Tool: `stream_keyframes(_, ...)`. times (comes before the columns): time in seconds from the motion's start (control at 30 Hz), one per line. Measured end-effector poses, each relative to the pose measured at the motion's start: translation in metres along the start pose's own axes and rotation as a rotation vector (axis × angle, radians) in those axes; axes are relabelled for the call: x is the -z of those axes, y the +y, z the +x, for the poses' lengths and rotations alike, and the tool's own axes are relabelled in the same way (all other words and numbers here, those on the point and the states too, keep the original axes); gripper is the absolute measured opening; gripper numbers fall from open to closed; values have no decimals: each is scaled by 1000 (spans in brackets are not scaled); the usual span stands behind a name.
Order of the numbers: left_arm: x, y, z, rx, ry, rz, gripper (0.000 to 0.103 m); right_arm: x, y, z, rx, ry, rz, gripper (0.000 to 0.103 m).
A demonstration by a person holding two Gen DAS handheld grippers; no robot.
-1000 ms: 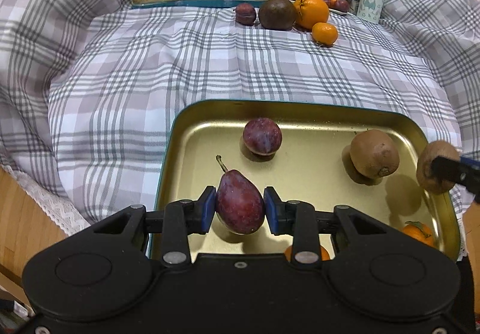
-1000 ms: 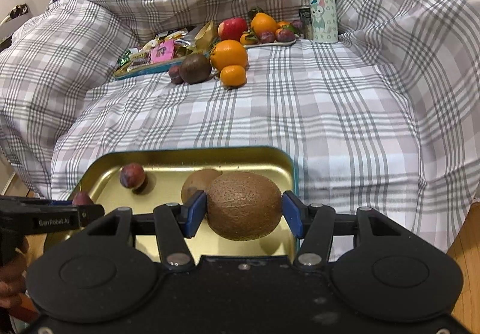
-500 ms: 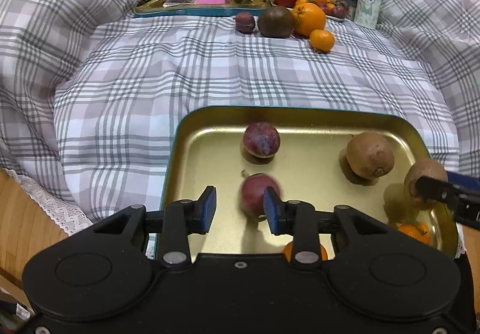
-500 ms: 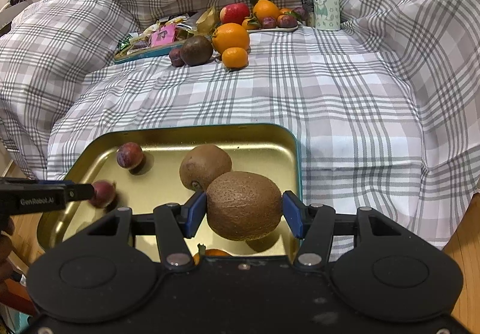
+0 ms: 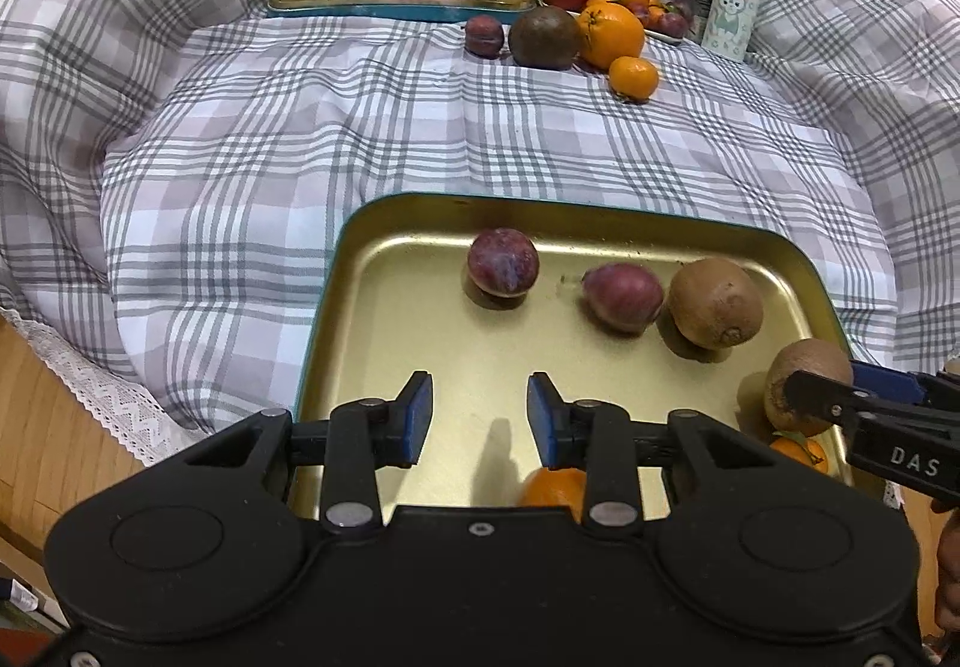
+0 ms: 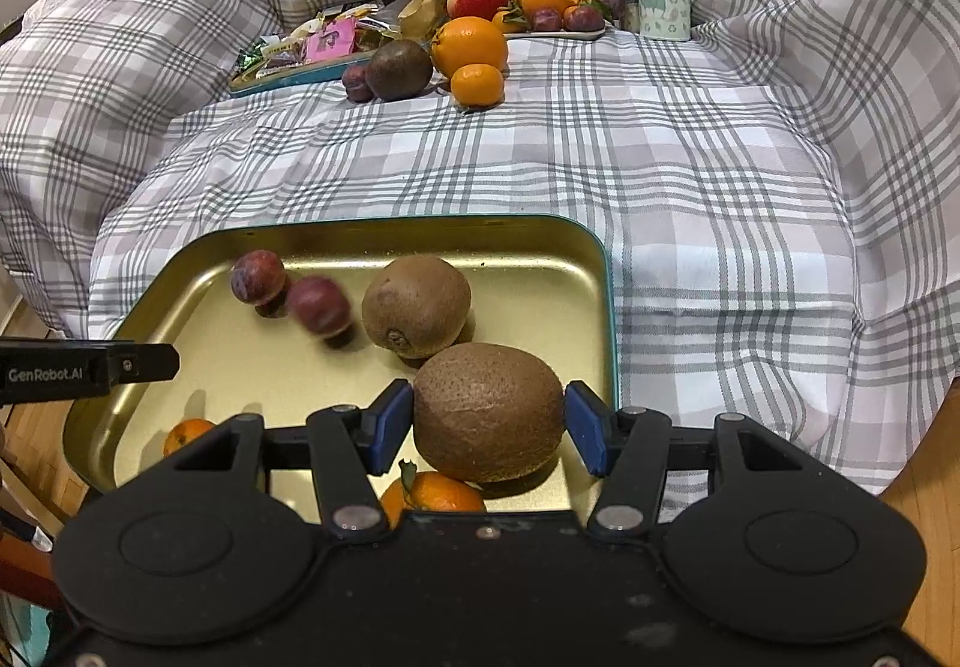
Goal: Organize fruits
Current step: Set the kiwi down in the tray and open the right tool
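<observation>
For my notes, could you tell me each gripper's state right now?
Left gripper: open, empty.
Right gripper: pads just clear of the kiwi between them.

The left gripper (image 5: 479,418), black with blue pads, hangs over the near part of a gold metal tray with a teal rim (image 5: 336,271), its jaws apart with nothing between them. On the tray, a round purple plum (image 5: 503,263) sits near the far edge, a second reddish-purple plum (image 5: 623,297) lies just beside a fuzzy brown kiwi (image 5: 715,303), and a small orange mandarin (image 5: 552,487) peeks out near the front edge. At the tray's right edge the right gripper (image 5: 840,394) has another brown kiwi (image 5: 807,376) at its tip. The tray rests on a grey plaid quilt (image 5: 300,127).
</observation>
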State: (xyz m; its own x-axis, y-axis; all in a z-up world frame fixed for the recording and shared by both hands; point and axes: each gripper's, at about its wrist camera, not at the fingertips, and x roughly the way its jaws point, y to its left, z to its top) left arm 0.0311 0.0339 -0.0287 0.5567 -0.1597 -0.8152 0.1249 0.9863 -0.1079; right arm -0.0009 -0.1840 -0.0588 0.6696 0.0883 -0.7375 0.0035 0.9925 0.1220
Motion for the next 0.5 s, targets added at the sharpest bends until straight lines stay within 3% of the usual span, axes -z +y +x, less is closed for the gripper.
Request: stream_keyframes(0.5,3,-2,-3,13,8,-14,43,-3,2,-10,33,-37,-30,57)
